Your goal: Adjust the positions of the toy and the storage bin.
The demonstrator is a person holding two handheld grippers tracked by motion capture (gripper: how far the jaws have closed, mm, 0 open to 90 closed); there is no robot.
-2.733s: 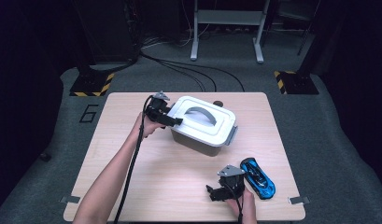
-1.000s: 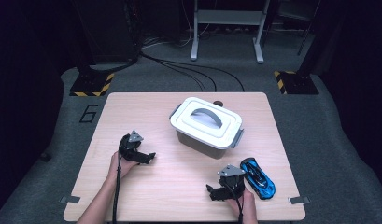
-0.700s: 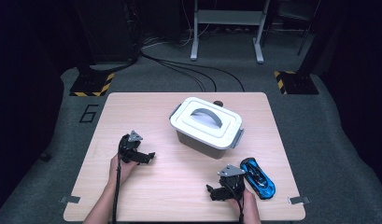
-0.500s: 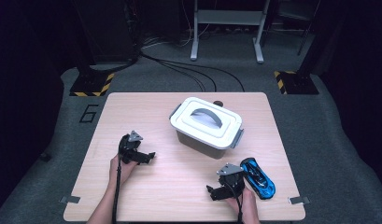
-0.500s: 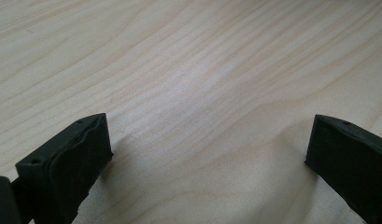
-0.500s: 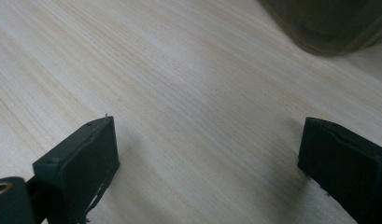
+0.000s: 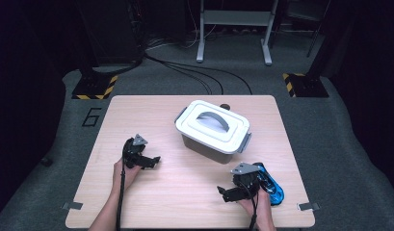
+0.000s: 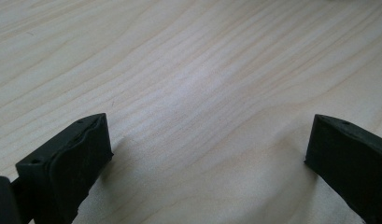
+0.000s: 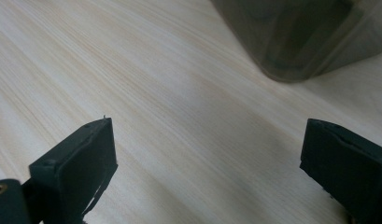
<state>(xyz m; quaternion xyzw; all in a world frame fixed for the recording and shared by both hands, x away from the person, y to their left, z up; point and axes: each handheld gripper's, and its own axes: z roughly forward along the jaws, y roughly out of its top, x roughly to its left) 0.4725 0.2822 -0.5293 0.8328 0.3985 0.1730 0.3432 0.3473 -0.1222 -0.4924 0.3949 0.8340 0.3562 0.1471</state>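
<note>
The lidded box (image 7: 213,131) sits at the bench's (image 7: 137,110) centre, at two o'clock from the left gripper (image 7: 151,161) and eleven o'clock from the right gripper (image 7: 226,195). Both sets of jaws stand wide apart over bare pale wood grain. The box is rounded grey plastic with a white lid and arched handle; a glossy blue toy car (image 7: 270,183) lies just beside the right gripper.

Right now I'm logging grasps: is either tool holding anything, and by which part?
Nothing is held. The left tool and the right tool both stand open over bare table.
</note>
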